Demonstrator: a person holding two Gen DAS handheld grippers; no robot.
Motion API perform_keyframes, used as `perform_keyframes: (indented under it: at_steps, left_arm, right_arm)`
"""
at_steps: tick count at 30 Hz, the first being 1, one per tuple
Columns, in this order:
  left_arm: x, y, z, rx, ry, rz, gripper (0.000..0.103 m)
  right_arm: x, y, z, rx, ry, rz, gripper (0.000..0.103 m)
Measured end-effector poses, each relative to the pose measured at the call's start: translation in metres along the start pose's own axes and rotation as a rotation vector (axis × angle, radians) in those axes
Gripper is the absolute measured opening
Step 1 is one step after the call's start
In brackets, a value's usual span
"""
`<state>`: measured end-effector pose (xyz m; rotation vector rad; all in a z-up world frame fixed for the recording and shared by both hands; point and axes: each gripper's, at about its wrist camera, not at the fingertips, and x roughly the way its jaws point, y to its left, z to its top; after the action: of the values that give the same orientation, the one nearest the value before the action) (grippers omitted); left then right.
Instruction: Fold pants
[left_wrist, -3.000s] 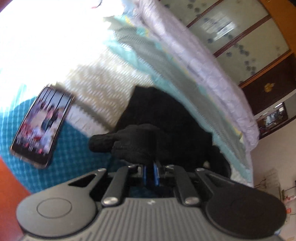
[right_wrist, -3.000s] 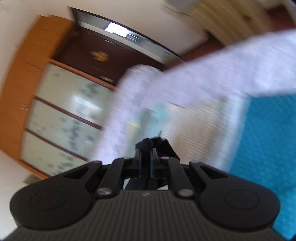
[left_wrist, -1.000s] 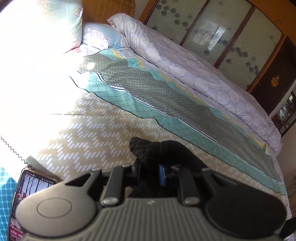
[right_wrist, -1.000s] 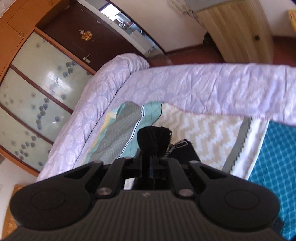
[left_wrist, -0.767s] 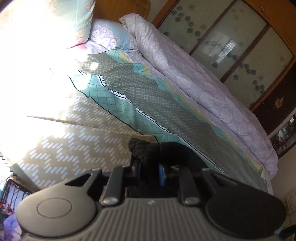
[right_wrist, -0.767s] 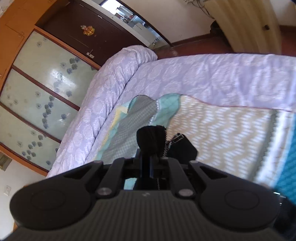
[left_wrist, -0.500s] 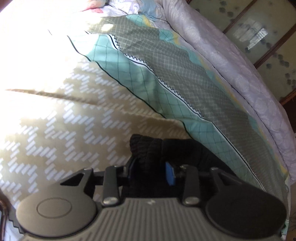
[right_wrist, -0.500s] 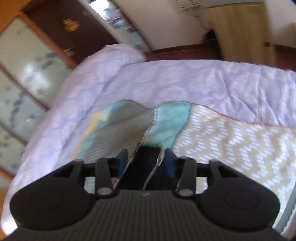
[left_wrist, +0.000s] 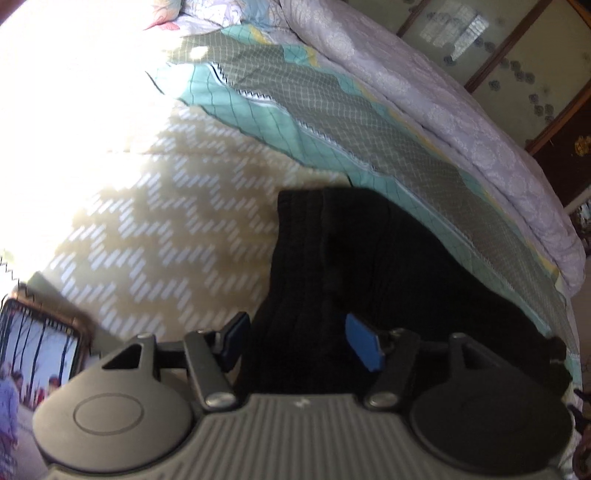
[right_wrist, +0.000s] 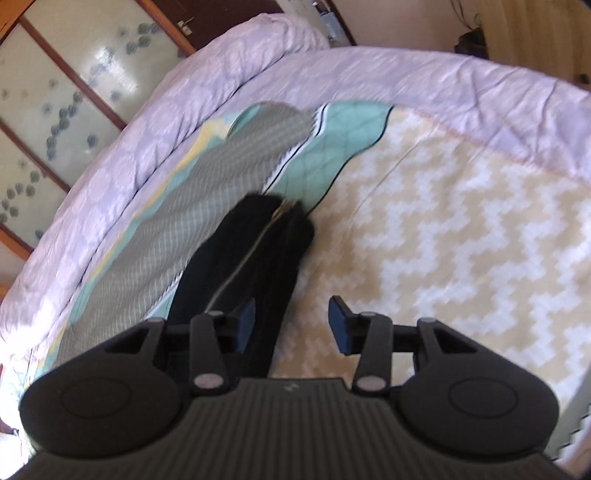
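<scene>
Black pants (left_wrist: 362, 266), 1 item: laid doubled on the patterned bedspread (left_wrist: 155, 221), a fold apparently set down; left gripper (left_wrist: 301, 341) jaws opening, cloth between unpressed; right gripper (right_wrist: 291, 321) parted, holding nothing; further folds and smoothing likely remain

Sunlit bed (left_wrist: 155, 206) with beige zigzag and teal patchwork cover, lilac quilt (right_wrist: 424, 74) along its edge, wooden wardrobe (left_wrist: 517, 48) with frosted floral glass doors behind
</scene>
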<state>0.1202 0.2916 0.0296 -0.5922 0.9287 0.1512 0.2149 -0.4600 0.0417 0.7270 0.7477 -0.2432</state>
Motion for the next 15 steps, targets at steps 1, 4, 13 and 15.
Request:
perform_keyframes:
  at_steps: [1,4,13,15]
  left_arm:
    - [-0.002,0.001,-0.009,0.011,0.031,0.003,0.069]
    - [-0.007,0.003,-0.035,0.032,0.067,-0.007,0.073]
    - [-0.01,-0.024,-0.047,0.203,0.094,0.072,0.045]
    - [-0.019,-0.027,-0.037,0.219,0.065,0.056,0.045]
  right_arm:
    - [0.006,0.004,-0.004,0.007,0.001,0.009,0.047]
    - [0.027,0.006,-0.013,0.085,0.056,0.05,0.047]
    - [0.017,-0.011,0.0,0.141,-0.133,-0.263,0.01]
    - [0.009,-0.02,0.006,0.121,-0.12,-0.295,0.012]
